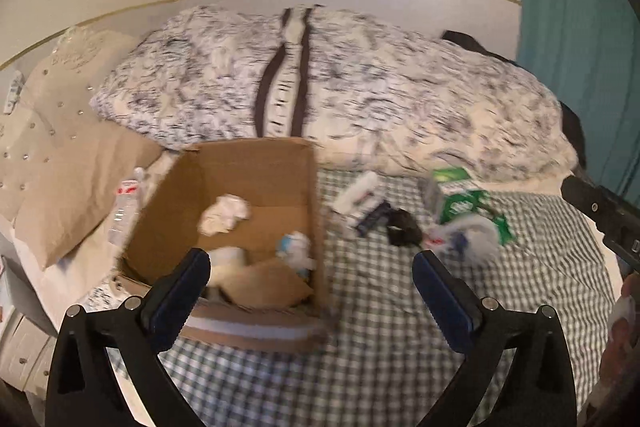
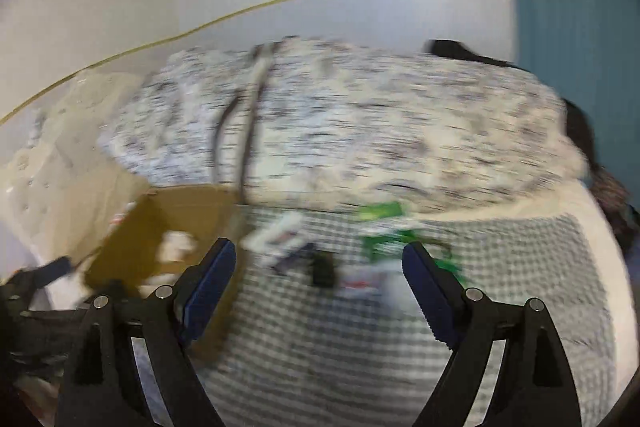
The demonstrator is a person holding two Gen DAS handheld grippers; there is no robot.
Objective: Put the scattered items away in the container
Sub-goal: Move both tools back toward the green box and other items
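Left tool (image 1: 311,269): gaped empty over the brown cardboard box (image 1: 280,163).
Right tool (image 2: 319,259): spread wide, empty.
Left view only: crumpled white paper (image 1: 225,213) inside the box.

Nothing readable anywhere, too much blur.
The green box (image 1: 456,197) on the bed has white print on it, and the white packet (image 1: 357,193) and plastic bottle (image 1: 127,205) have red markings, but honestly I can't make out a single letter on any of them.

Open cardboard box (image 1: 240,203) w/ crumpled paper (image 1: 225,214) inside; green packet (image 1: 460,199), prob. wrappers, just right of box.
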